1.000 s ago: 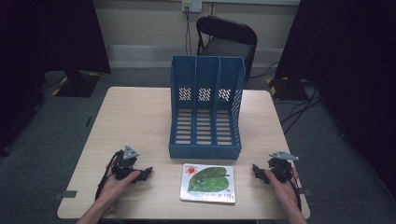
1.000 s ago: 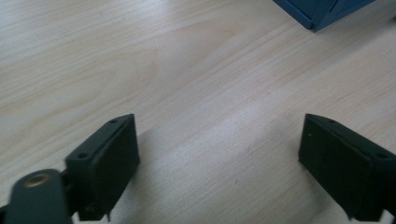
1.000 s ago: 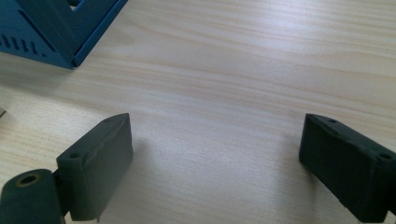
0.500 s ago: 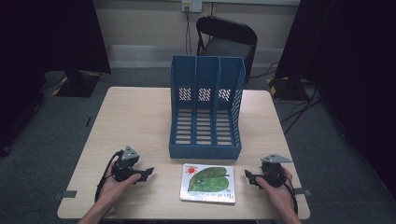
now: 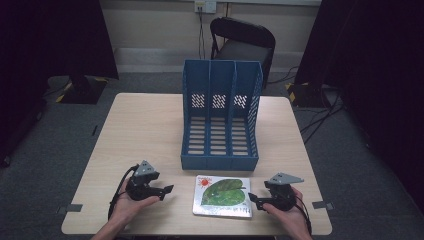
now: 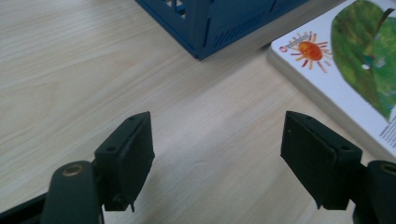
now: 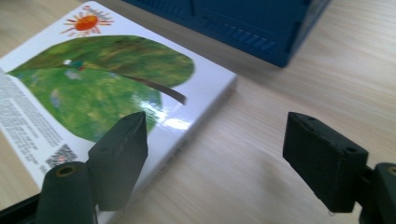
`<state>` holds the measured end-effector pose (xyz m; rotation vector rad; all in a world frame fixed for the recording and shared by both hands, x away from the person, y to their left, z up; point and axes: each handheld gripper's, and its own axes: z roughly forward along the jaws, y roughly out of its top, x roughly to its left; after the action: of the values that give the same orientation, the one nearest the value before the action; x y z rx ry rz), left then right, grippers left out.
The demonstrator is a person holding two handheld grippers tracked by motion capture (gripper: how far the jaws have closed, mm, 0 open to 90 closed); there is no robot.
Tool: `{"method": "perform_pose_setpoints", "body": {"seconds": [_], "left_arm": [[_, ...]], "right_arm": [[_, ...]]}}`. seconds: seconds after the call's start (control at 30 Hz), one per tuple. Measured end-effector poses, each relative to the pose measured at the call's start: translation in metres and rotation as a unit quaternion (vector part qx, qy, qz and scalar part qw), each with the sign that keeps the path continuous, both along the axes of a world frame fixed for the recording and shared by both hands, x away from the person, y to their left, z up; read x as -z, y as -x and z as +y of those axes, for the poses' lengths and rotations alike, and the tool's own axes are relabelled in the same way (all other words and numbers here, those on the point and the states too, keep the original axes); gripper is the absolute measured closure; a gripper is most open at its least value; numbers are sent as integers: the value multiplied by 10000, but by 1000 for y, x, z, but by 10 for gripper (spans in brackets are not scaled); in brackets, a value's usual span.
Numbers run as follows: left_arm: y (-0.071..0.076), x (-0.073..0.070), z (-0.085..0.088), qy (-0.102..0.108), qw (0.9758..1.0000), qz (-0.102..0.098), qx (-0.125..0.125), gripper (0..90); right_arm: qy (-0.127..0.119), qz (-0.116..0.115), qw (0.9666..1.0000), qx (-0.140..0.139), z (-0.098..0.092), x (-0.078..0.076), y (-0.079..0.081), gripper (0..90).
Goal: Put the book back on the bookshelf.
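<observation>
— Can you read anything on the picture book (image 7: 116, 84)?

— Not a word. In your right gripper view its back cover carries a block of small print down the left edge and a small square code (image 7: 60, 157) near the corner, both too blurred to make out. In your left gripper view you see tiny red lettering arched over the orange sun (image 6: 309, 50), also illegible.

— And the blue file holder (image 5: 221, 115)?

— You can find no readable label or number on it.

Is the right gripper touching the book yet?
Apart. The high view shows table between the right gripper and the book; its own view shows open jaws with nothing between them.
</observation>
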<state>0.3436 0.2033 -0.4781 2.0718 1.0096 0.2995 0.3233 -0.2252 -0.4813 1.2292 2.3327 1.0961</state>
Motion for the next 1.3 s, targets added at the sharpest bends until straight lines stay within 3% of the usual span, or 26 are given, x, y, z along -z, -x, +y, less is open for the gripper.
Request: {"method": "perform_pose_setpoints", "body": {"seconds": [0.1,0.2,0.33,0.4,0.53,0.63,1.07,1.13,1.3], "left_arm": [[0,-1,-4,-18,10000,-54,23,269],[1,0,-11,-58,9998,-41,201,270],[2,0,-14,-40,9996,-18,285,270],[2,0,-15,-27,9995,13,325,270],[1,0,-17,52,9993,66,362,285],[3,-2,-21,20,9990,-11,457,311],[3,-3,-40,11,9959,244,870,368],[4,-5,-42,120,9957,209,893,372],[4,2,-48,146,9935,515,1004,390]], "right_arm": [[-130,30,9998,-125,7,1,-5,214],[-38,-14,9997,-232,15,2,-10,214],[-104,50,9995,-282,23,4,-17,219],[146,24,9992,-371,30,7,-18,226],[173,15,9987,-473,34,8,-17,274],[202,-3,9986,-480,35,8,-16,272],[40,241,9978,-614,38,9,-12,263],[-31,331,9977,-598,37,10,-10,260],[-31,437,9957,-812,39,9,-2,242]]}}
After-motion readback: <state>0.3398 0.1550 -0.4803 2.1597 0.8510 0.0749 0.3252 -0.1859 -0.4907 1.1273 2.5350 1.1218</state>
